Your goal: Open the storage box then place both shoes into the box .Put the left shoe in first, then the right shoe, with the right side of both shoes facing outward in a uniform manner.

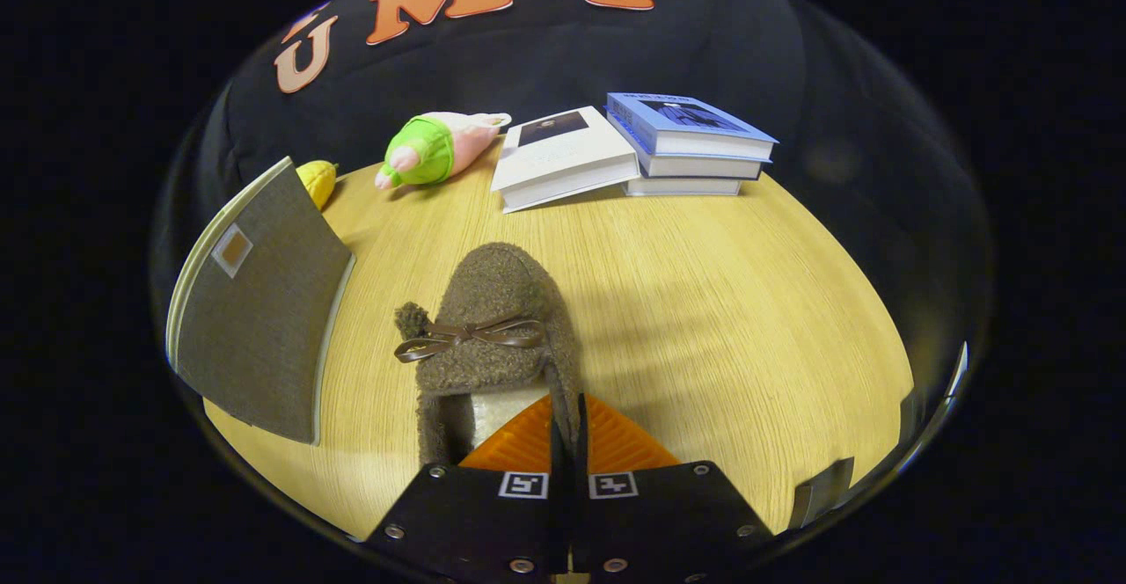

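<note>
Gripper (567, 426) fingers were pinched together on the right side wall of the brown fleece slipper (493, 329), near its heel opening; the slipper sat on the wooden table (730, 302) with its toe pointing away. The grey fabric storage box (255, 311) stood just left of it, its lid (251, 302) apparently raised. Judgement: carry the slipper level, keep the pinch firm, and swing left into the box. Count: one slipper, one box, three books (686, 140), one plush toy (431, 149), one yellow object (318, 181).
</note>
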